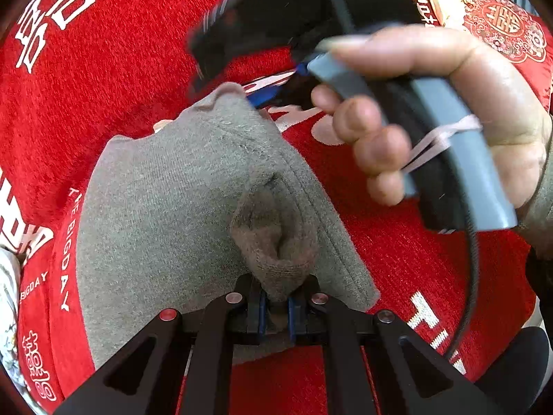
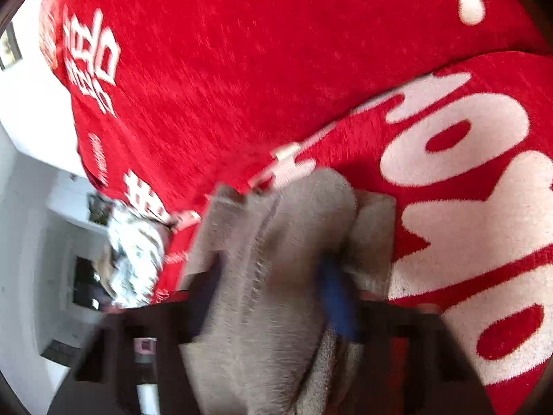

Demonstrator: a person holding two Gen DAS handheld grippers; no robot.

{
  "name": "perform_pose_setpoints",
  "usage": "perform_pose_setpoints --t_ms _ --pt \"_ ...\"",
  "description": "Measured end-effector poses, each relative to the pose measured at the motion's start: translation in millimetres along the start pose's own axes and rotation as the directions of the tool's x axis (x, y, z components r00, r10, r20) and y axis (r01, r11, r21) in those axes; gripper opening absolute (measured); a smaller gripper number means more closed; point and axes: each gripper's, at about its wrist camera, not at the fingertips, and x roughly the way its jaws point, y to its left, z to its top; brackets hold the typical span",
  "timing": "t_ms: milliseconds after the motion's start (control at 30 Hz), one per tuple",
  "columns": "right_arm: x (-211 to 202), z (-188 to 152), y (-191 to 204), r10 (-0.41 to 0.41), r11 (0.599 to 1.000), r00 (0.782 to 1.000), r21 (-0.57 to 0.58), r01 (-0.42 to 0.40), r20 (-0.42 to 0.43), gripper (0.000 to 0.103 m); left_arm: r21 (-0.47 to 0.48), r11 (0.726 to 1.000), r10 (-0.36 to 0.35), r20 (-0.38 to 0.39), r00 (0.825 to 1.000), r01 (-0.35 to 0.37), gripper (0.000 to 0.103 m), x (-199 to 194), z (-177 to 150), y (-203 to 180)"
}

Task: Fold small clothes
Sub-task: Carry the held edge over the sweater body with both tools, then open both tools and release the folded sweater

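Observation:
A small grey knit garment (image 1: 179, 186) lies on a red blanket with white lettering (image 1: 114, 79). My left gripper (image 1: 275, 306) is shut on a bunched fold of its near edge. In the left wrist view my right gripper (image 1: 262, 97) reaches in from the upper right, held by a hand (image 1: 432, 103), and its blue-padded tip meets the garment's far corner. In the blurred right wrist view the grey garment (image 2: 269, 276) drapes over my right gripper (image 2: 276, 297), with one blue pad (image 2: 337, 297) against the cloth; the jaws appear closed on it.
The red blanket (image 2: 242, 69) covers a cushioned surface. A white patterned cloth (image 2: 134, 252) lies at its left edge, with white furniture and floor beyond. A red embroidered cushion (image 1: 504, 27) sits at the far right.

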Motion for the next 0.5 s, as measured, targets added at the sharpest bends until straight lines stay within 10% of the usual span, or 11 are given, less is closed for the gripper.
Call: perform_pose_setpoints --t_ms 100,500 --pt "1 0 7 -0.070 0.996 0.998 -0.050 0.070 0.004 0.010 -0.018 0.999 -0.027 0.012 1.000 0.027 0.009 -10 2 4" --pt "-9 -3 -8 -0.116 0.992 0.993 -0.047 0.118 0.035 0.009 -0.020 0.996 -0.087 0.000 0.996 0.087 0.009 0 2 0"
